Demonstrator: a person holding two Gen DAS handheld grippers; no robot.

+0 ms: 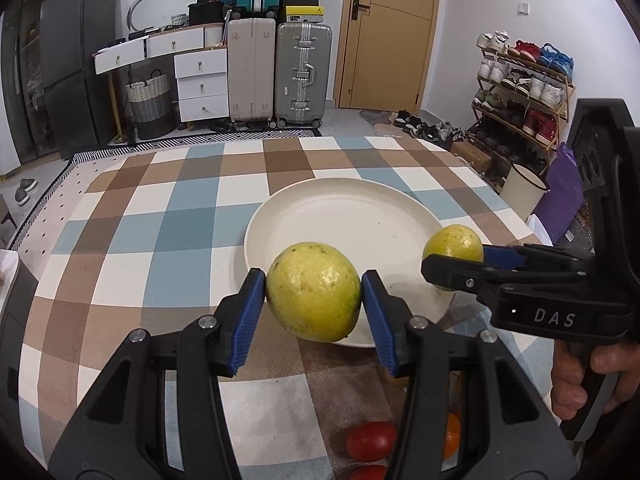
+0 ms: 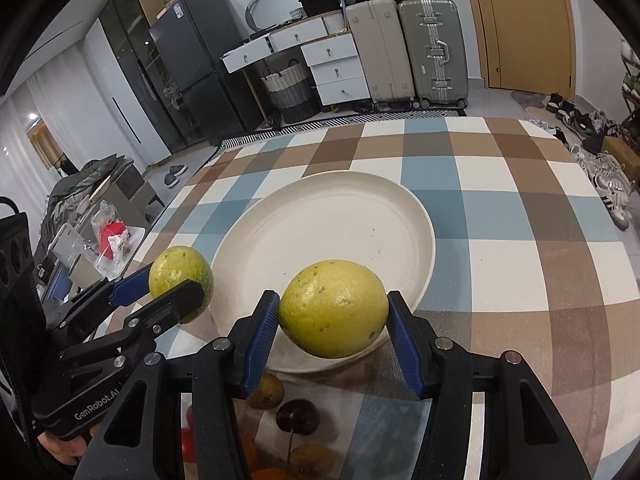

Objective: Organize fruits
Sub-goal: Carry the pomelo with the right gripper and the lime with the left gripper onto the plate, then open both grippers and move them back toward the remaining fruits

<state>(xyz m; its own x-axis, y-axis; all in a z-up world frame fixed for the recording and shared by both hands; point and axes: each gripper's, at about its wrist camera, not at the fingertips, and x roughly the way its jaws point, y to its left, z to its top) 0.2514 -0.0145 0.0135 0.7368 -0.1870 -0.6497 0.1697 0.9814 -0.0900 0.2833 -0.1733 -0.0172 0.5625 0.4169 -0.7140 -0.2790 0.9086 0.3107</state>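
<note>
My left gripper (image 1: 314,286) is shut on a yellow-green fruit (image 1: 313,291), held in the air over the near rim of the cream plate (image 1: 360,216). My right gripper (image 2: 333,309) is shut on a second yellow-green fruit (image 2: 334,308), also above the plate's (image 2: 304,232) near edge. Each wrist view shows the other gripper beside it: the right one (image 1: 454,258) with its fruit (image 1: 454,240) at the right, the left one (image 2: 176,282) with its fruit (image 2: 178,268) at the left. The plate holds nothing.
Loose fruits lie on the checked tablecloth (image 1: 160,240) near me: red ones (image 1: 370,440), an orange one (image 1: 452,434), a dark round one (image 2: 298,416) and a brownish one (image 2: 266,392). Suitcases (image 1: 304,76), drawers and a shoe rack (image 1: 520,92) stand beyond the table.
</note>
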